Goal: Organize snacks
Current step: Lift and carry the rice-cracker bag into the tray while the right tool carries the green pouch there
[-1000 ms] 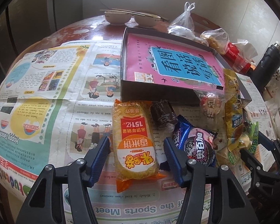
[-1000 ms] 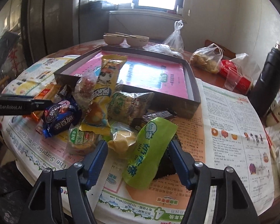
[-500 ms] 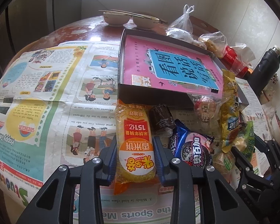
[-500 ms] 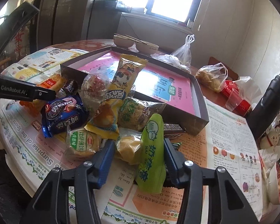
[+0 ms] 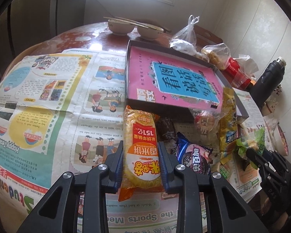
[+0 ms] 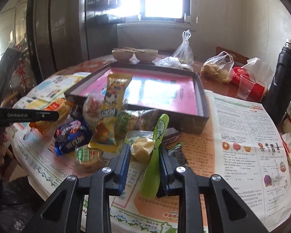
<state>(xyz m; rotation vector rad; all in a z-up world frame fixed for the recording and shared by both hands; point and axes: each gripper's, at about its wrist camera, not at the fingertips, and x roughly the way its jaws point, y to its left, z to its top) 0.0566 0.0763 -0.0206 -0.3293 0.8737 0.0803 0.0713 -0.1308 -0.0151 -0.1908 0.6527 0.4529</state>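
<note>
Plastic snack packets [image 6: 106, 120] are crowding the near side of the dark tray [image 6: 201, 104], which is holding a pink book [image 5: 176, 77]; left gripper [image 5: 140, 153] is clenching the rice-cracker pack [image 5: 141, 145], right gripper [image 6: 144, 158] the green packet [image 6: 155, 155].

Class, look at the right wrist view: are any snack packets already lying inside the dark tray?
No. The dark tray holds only a pink book; the snack packets lie on the newspaper in front of it.
</note>
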